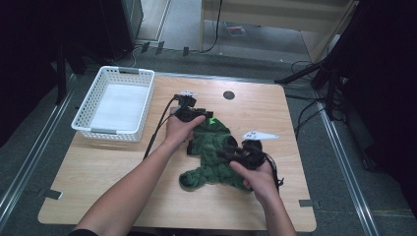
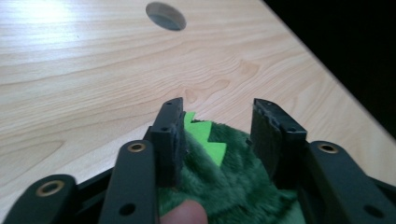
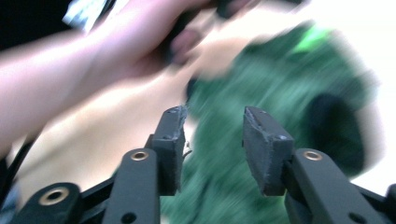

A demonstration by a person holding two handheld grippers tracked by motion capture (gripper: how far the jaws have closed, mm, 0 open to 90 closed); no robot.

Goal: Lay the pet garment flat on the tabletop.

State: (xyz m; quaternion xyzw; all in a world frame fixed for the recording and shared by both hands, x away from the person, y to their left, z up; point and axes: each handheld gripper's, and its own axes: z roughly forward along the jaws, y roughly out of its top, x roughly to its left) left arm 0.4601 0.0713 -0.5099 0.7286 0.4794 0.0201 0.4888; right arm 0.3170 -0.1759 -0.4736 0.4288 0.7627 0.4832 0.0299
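The green fleece garment (image 1: 212, 156) lies flat on the bench (image 1: 123, 162). Left hand-held gripper (image 2: 223, 140) straddles its edge, jaws apart, ready to pinch. Right hand-held gripper (image 3: 212, 149) hovers above, open, empty.

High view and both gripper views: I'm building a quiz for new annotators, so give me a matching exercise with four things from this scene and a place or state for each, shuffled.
Things:
1. white basket
2. green plush garment
3. left gripper
4. round hole

Places or states:
A. in the tabletop near the far edge
B. jaws apart, one on each side of a fold of green fabric
C. spread on the middle of the table
D. at the table's far left corner, nothing in it

Pairs: 1-D, 2-C, 3-B, 4-A
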